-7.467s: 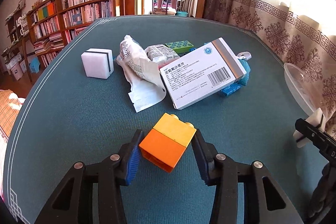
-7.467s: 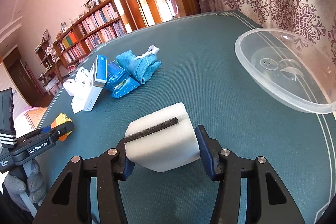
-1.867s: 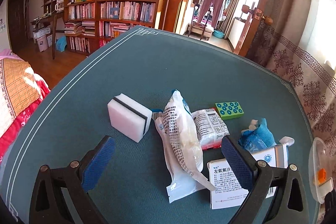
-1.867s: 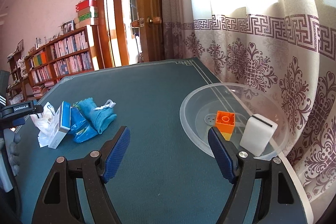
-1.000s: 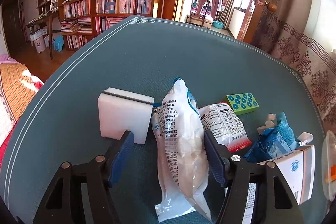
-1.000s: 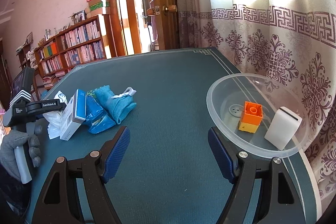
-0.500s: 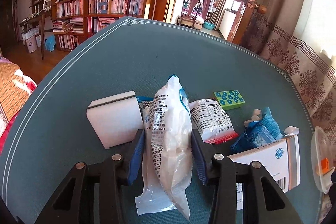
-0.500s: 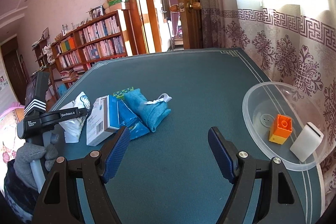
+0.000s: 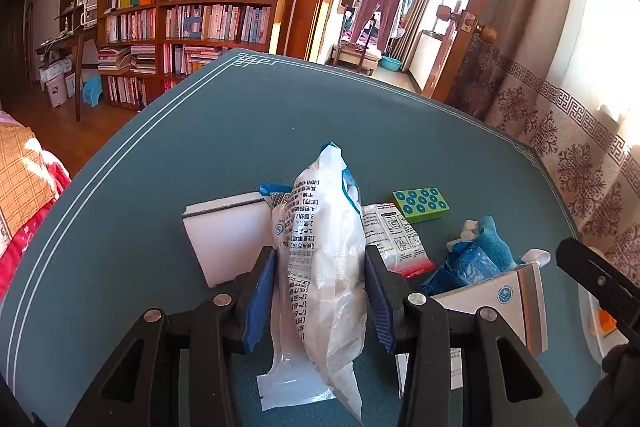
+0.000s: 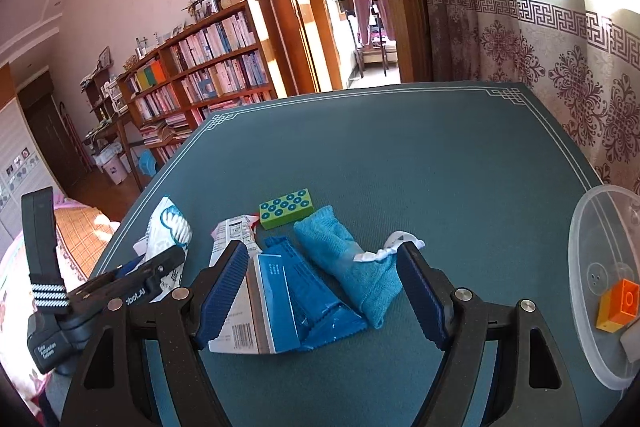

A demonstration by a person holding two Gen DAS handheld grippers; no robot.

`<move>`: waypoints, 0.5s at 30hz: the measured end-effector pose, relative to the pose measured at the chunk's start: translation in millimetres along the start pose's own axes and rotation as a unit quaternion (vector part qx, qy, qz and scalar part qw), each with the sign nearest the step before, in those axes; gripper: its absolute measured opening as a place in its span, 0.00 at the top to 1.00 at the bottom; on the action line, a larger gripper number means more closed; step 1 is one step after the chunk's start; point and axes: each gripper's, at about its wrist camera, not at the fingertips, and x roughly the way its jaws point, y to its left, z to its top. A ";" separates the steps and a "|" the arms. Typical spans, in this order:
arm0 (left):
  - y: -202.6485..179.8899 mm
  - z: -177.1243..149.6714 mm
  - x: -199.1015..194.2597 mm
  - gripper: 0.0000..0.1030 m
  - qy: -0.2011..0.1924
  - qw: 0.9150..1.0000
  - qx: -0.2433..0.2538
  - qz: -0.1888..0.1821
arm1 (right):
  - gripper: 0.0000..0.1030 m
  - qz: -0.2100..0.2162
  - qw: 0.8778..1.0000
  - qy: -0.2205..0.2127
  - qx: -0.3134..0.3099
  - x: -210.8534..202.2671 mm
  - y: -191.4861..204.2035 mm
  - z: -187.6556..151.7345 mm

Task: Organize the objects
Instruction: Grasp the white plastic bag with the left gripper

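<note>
Left hand-held gripper (image 9: pixel 320 291) has closed on white plastic packet (image 9: pixel 324 267), right hand-held gripper (image 10: pixel 320 291) spread wide above blue pile.

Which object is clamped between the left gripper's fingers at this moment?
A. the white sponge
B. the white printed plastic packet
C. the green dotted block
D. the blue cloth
B: the left gripper has both blue pads pressed against the white printed plastic packet; the white sponge sits beside it, outside the fingers.

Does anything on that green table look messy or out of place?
Yes. The medicine box sits tilted on its edge, propped against the blue packet and blue cloth in a jumbled heap. The left tongs squeeze a crumpled white bag.
</note>
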 end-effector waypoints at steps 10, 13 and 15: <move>2.1 -0.4 -0.4 0.55 0.002 1.000 -0.005 -0.001 | 0.24 -0.017 0.998 0.055 -0.008 26.9 -1.0 -7.0; 2.2 -0.8 -1.0 0.55 0.001 1.000 -0.004 -0.002 | 0.24 -0.017 0.997 0.068 -0.009 19.9 -6.0 -21.6; 2.5 -0.5 -1.3 0.55 0.000 1.000 -0.004 -0.002 | 0.24 -0.018 0.997 0.072 -0.013 14.0 -8.6 -31.8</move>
